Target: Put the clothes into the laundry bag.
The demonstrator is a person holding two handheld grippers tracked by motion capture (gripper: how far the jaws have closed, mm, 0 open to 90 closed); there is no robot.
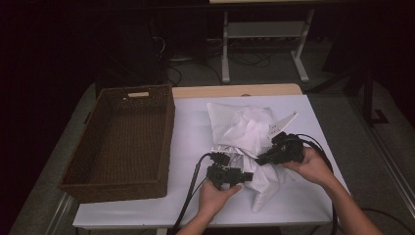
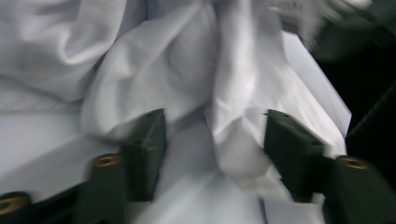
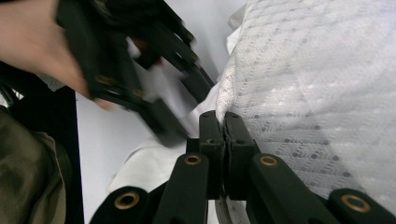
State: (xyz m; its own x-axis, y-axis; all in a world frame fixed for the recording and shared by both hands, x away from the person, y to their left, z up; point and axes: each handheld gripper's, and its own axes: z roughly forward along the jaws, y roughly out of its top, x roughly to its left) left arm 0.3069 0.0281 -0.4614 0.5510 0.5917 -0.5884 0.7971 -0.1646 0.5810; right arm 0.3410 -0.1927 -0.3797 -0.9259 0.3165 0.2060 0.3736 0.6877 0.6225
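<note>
Left of white cloth [image 1: 247, 134]: wicker basket [image 1: 122, 142] (well apart).

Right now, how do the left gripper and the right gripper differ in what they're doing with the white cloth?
The left gripper has its jaws apart with a fold of the white cloth between them, while the right gripper has its jaws pressed shut, pinching the cloth's edge. In the high view the left gripper sits at the cloth's near side, the right gripper further back on its right. Both are black, hand-held and at the same cloth.
</note>
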